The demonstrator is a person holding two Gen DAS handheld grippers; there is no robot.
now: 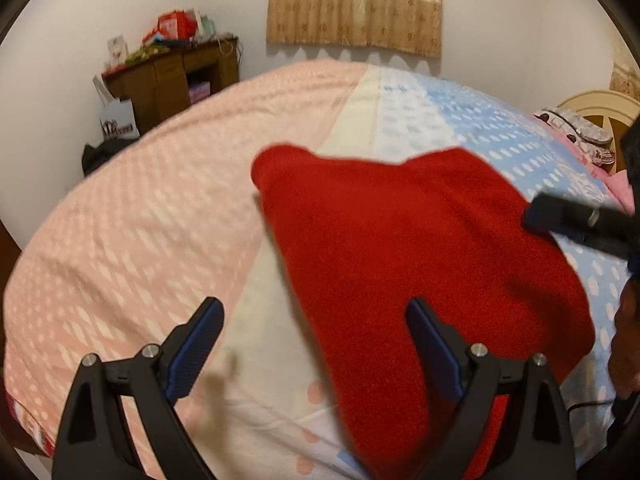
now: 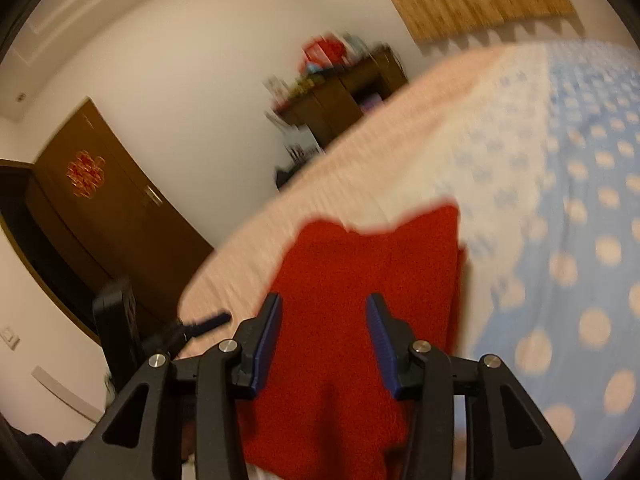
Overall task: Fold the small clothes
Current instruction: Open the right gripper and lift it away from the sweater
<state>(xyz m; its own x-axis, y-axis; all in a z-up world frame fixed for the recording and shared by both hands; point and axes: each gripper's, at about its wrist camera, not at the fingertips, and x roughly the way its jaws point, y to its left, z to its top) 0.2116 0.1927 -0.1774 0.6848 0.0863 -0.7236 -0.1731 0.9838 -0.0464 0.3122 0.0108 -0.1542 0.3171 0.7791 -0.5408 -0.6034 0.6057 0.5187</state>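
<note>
Jaws: left gripper and right gripper both spread wide, holding nothing.
Garment: red knit lying on the bedspread, apparently part-folded.
Next: likely pinch an edge, fold across.

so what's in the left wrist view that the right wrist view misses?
Left wrist only: the pillow and headboard at far right.

Right wrist only: the brown door with a red ornament.

Both: red garment on the bed, wooden desk, curtain, and both grippers open, left gripper, right gripper.
</note>
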